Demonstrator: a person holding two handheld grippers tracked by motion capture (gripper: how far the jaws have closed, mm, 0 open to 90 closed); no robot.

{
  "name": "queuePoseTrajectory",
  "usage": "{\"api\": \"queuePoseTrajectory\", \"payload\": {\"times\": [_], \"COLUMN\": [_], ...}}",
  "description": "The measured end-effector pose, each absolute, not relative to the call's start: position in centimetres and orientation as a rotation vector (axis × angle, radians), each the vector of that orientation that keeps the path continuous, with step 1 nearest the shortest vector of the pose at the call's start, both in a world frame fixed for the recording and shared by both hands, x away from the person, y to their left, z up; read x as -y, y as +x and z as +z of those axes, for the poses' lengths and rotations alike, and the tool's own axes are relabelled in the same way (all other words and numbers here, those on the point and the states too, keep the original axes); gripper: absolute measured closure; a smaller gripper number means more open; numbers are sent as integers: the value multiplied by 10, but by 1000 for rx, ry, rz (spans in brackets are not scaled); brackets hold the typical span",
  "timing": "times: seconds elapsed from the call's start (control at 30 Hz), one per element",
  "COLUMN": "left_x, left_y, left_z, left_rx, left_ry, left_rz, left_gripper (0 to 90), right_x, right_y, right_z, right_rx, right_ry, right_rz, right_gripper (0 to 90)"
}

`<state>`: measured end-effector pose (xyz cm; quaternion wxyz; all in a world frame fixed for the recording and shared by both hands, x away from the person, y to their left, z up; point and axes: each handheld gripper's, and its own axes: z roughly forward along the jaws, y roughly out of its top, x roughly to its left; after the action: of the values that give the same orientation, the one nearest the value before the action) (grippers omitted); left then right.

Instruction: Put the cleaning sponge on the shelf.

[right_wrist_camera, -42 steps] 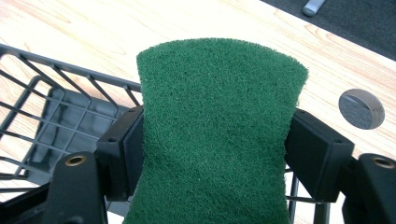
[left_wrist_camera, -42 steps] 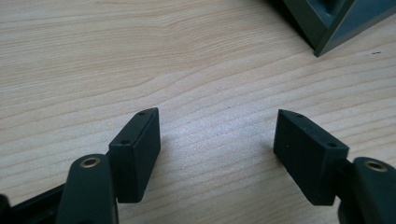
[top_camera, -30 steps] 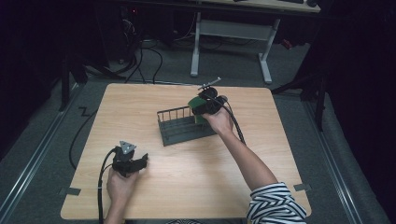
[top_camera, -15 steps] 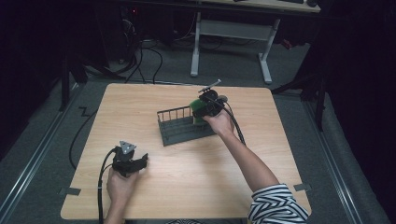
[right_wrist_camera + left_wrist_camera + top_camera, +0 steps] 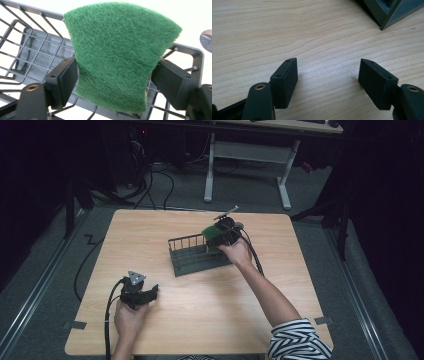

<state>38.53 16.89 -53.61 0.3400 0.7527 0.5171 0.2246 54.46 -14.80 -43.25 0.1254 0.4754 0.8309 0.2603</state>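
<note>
A: High view. Landmark is the dark wire rack (image 5: 195, 255) at the middle of the table (image 5: 300, 270). The right gripper (image 5: 220, 236) sits at the rack's right end with the green scouring pad (image 5: 212, 236) at its tip. The left gripper (image 5: 145, 295) rests well off the rack's near-left corner.

B: Change since the earlier frames?

A: Both hands hold their places. The pad now sits lower against the rack's right end.

B: Left gripper view?

A: Jaws stand wide apart over bare wood, nothing between them. A corner of the rack (image 5: 387, 12) shows at upper right.

B: Right gripper view?

A: The pad (image 5: 120, 55) stands upright between the jaws, over the rack's (image 5: 37, 55) wire floor, waist pinched in. The jaws have just been opening. The left pad meets the sponge's edge; on the right I can't tell if contact remains.

B: Meaning?

A: I judge this a release: the pad is being let go into the rack. Next is likely backing out without dragging it.
</note>
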Motion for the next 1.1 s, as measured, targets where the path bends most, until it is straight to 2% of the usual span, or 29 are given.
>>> {"api": "queuePoseTrajectory", "payload": {"times": [1.1], "left_x": [-169], "left_y": [385], "left_z": [-536], "left_rx": [-1346], "left_ry": [1959], "left_rz": [583], "left_gripper": [323], "right_x": [189], "right_y": [514], "right_z": [-401], "right_rx": [-2395], "right_ry": [1382], "right_rz": [880], "right_gripper": [193]}}
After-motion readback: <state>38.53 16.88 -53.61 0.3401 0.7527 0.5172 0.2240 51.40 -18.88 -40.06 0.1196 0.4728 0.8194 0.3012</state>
